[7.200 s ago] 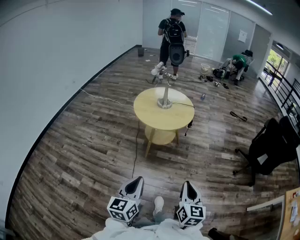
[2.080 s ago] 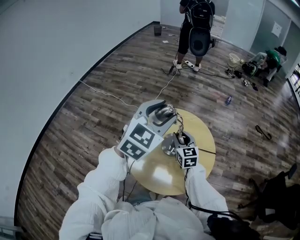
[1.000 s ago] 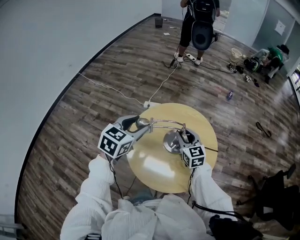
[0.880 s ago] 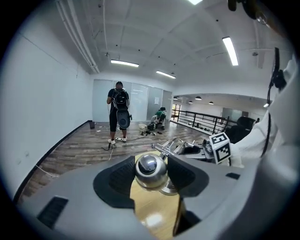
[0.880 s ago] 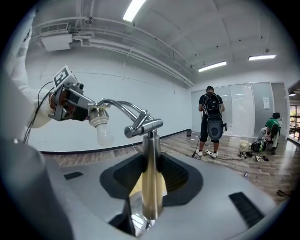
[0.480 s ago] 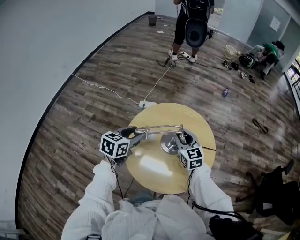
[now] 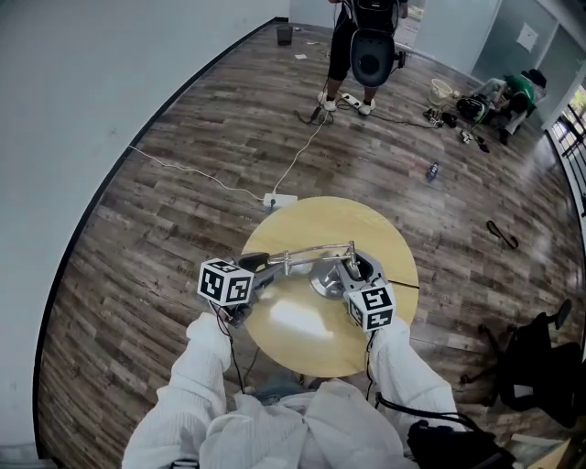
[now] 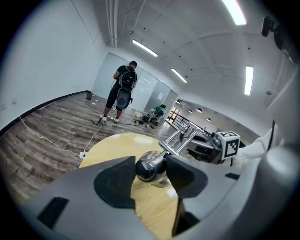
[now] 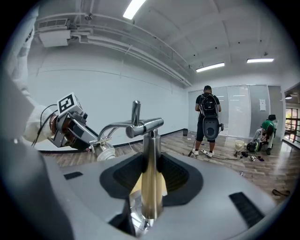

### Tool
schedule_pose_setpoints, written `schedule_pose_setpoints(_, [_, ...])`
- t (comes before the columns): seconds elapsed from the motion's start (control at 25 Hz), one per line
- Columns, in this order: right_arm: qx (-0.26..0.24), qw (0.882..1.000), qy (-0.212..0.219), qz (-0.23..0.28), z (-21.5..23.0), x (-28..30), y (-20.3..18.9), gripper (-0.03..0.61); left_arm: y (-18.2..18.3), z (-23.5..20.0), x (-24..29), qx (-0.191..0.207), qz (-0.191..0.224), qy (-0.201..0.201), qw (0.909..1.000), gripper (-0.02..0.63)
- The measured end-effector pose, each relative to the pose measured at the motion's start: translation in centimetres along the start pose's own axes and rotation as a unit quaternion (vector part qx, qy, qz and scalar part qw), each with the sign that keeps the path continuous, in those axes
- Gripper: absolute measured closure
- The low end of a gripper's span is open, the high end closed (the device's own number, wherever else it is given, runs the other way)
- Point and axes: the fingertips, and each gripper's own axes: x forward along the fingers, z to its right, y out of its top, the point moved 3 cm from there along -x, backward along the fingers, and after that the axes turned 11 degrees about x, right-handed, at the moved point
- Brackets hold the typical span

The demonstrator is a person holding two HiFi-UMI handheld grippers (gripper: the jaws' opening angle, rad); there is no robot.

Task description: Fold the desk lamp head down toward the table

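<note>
Desk lamp head (image 8: 148, 166) grasped in left gripper (image 8: 151, 171), jaws just closing; right gripper (image 9: 151, 168) clenched on lamp post (image 9: 151, 192). Mid-fold: next, lower head toward table (image 7: 322, 220).

Bright, even indoor light from long white ceiling strip lights (image 8: 233, 10). Soft glare patch on round pale-wood desk (image 7: 330, 224); sheen on grey-brown wood-plank floor (image 7: 165, 238). Shadows faint. Both gripper views: heavy fisheye bend, dark vignette corners, near foreground blurred, bg sharp.

Lamp (image 8: 150, 167) glossy polished metal, table (image 7: 320, 220) smooth pale wood w/ sheen, floor (image 7: 165, 256) wood-grain planks.
</note>
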Motion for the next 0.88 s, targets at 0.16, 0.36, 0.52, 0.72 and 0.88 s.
schedule_pose_setpoints(0.16, [0.001,1.0,-0.003,-0.002,0.1,-0.1,0.0,0.454,-0.6,-0.1,0.9,-0.008,-0.006,-0.02,0.9997,0.422])
schedule_pose_setpoints(0.36, [0.003,1.0,-0.005,0.0,0.2,0.0,0.1,0.454,-1.0,-0.2,2.0,-0.012,-0.014,-0.036,0.9992,0.425])
schedule_pose_setpoints(0.52, [0.003,1.0,-0.006,-0.007,0.8,0.0,0.2,0.454,-1.2,0.0,3.2,-0.016,-0.022,-0.038,0.9989,0.431])
schedule_pose_setpoints(0.72, [0.007,1.0,-0.003,-0.008,0.4,0.2,0.2,0.454,-2.0,-0.3,4.0,-0.027,-0.024,-0.041,0.9985,0.437])
schedule_pose_setpoints(0.88, [0.006,1.0,-0.002,-0.009,0.2,0.3,0.2,0.454,-2.5,-0.3,4.5,-0.032,-0.029,-0.044,0.9981,0.442])
